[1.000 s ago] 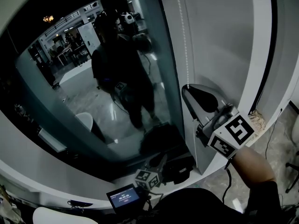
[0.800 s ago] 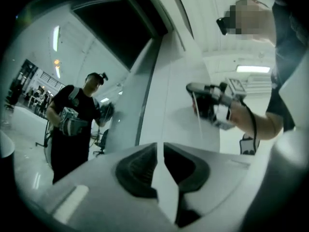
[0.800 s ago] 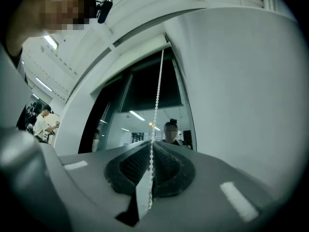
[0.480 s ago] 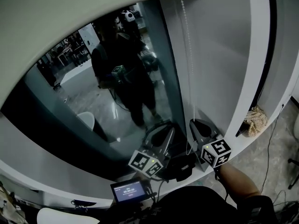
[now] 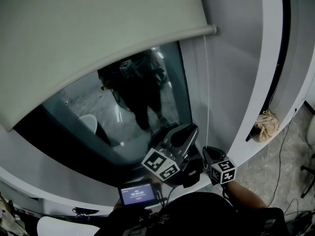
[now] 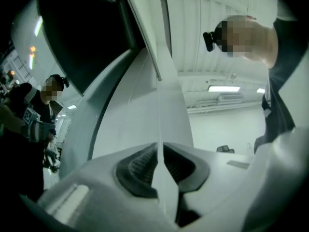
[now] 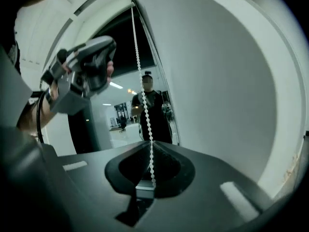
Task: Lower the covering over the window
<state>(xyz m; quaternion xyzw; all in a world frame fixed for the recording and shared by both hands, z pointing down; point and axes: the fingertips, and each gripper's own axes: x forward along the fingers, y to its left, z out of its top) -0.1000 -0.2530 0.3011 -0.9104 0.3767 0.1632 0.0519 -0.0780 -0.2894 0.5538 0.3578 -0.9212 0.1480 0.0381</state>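
Note:
A pale roller blind (image 5: 98,43) covers the upper left of the dark window glass (image 5: 147,117). Its bottom bar ends near the right frame. A white bead chain (image 5: 206,92) hangs beside the frame. My right gripper (image 5: 210,152) is low at the sill and shut on the chain (image 7: 143,105), which runs up from between its dark jaws (image 7: 150,145). My silver left gripper (image 5: 191,131) is just left of it and higher. In the left gripper view a thin white strand (image 6: 158,115) rises from its jaws (image 6: 158,148), which are closed on it. From the right gripper view, the left gripper (image 7: 84,69) is left of the chain.
A crumpled rag (image 5: 266,124) lies in the gap of the white frame post (image 5: 261,73) at the right. A small lit screen (image 5: 138,194) sits below the left gripper. The glass reflects a person and a room. Cables trail on the floor at the lower right.
The blind's bottom edge has come down across the window. My right gripper has dropped from mid-frame to the sill with the chain. My left gripper has risen and moved right.

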